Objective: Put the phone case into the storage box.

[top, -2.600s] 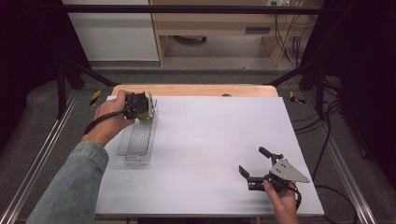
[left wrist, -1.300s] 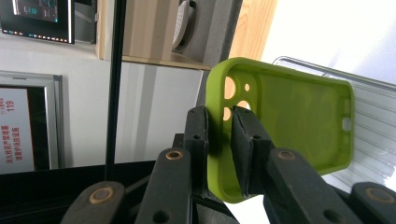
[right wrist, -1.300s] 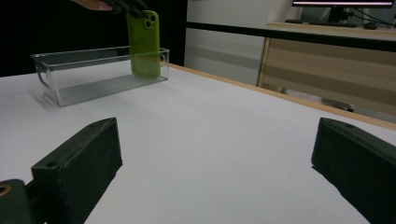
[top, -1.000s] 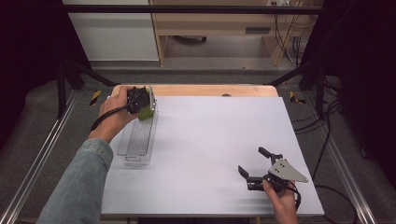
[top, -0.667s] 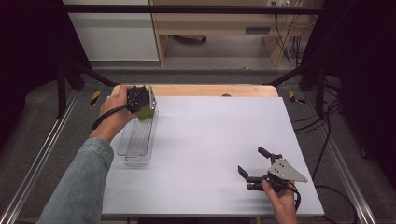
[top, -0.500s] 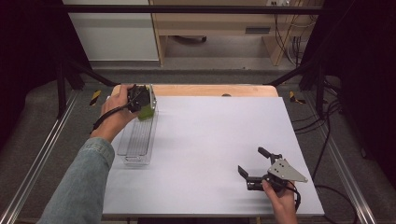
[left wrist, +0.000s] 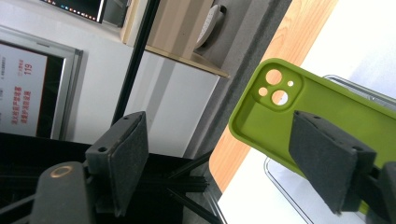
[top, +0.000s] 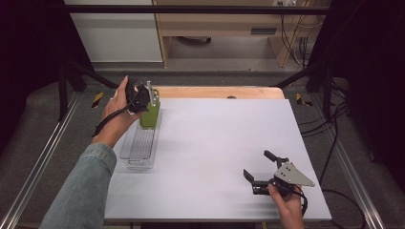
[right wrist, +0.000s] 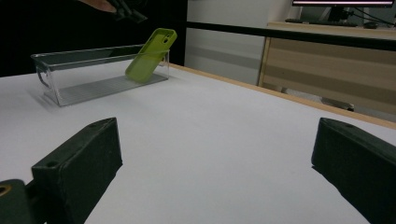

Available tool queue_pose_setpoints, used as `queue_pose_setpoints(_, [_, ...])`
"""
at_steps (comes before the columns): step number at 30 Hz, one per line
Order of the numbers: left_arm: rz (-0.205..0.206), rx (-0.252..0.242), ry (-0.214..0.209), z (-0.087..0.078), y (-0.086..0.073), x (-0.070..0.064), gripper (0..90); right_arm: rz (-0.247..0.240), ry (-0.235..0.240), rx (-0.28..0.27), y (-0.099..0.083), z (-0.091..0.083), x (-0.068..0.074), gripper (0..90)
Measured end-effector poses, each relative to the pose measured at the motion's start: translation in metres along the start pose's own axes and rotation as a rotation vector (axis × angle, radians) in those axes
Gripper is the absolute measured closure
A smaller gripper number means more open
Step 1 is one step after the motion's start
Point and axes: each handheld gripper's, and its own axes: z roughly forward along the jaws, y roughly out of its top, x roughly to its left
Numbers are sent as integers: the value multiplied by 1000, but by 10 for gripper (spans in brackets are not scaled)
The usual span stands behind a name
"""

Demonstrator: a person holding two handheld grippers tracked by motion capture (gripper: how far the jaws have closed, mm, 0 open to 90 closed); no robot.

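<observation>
both pairs of black jaws stood wide apart with nothing between them. the lime-green soft phone case with round camera cut-outs (top: pixel 149 114) stood tilted in the far end of the clear plastic oblong tray (top: pixel 135 155), its lower edge on the tray's ribbed floor and its upper end leaning up past the far rim, hollow side turned up. in the left gripper view one foam-padded jaw lay across the front of the phone case (left wrist: pixel 327 121), and whether it touched could not be told; the other jaw was well off to the side against the room behind. the left gripper (top: pixel 142 98) was held just above the tray's far end, over the case, with the left hand (top: pixel 118 112) wrapped round it and a denim sleeve (top: pixel 81 195) running back past the tray's near end. the tray sat along the left side of the white table top (top: pixel 219 143), with a strip of bare wooden edge (top: pixel 215 92) beyond its far end. well away from the tray, toward the table's near right corner, the right gripper (top: pixel 261 170) rested low over the white surface in the right hand (top: pixel 288 207), its grey three-cornered plate uppermost. from the right gripper view the tray (right wrist: pixel 74 77) and the leaning case (right wrist: pixel 150 55) showed far off across the bare table.
</observation>
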Motion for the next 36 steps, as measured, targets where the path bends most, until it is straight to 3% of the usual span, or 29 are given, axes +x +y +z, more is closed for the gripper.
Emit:
queue_pose_setpoints(11, [-43,-11,6,-8,-1,1,158,1,-4,-4,0,0,0,20])
queue_pose_setpoints(25, [-36,-17,-12,-10,3,-8,143,5,-9,-8,0,-1,-1,20])
queue_pose_setpoints(36, [-92,-35,-35,-15,5,-13,166,3,-7,-4,0,-1,0,20])
